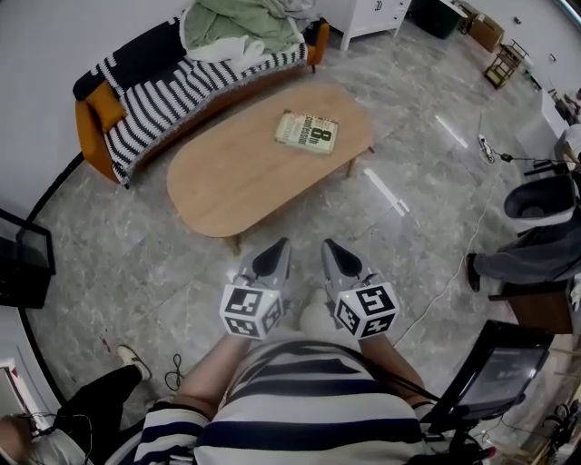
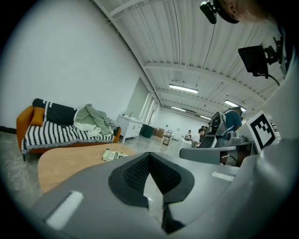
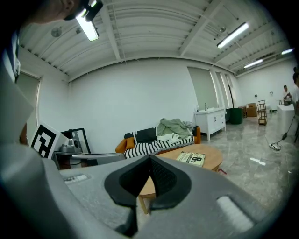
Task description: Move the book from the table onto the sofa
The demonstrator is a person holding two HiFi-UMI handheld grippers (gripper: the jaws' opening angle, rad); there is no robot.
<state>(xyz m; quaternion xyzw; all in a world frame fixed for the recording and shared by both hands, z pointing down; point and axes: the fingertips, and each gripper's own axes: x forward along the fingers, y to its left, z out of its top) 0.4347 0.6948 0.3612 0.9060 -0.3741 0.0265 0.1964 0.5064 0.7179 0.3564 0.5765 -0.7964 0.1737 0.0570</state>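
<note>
A pale green book (image 1: 307,132) lies flat on the far right part of the oval wooden table (image 1: 245,173); it also shows as the book (image 2: 113,155) in the left gripper view and the book (image 3: 191,158) in the right gripper view. Behind the table stands the orange sofa (image 1: 95,127) with a striped throw. My left gripper (image 1: 280,244) and right gripper (image 1: 329,245) hang side by side over the floor, short of the table's near edge. Both are shut and hold nothing: left gripper (image 2: 150,156), right gripper (image 3: 150,160).
A green blanket (image 1: 241,23) is heaped on the sofa's right end. A white cabinet (image 1: 377,14) stands at the back. A cable (image 1: 454,263) runs over the marble floor at right, near a seated person (image 1: 526,254) and a monitor (image 1: 495,368). Another person's leg (image 1: 100,400) is at lower left.
</note>
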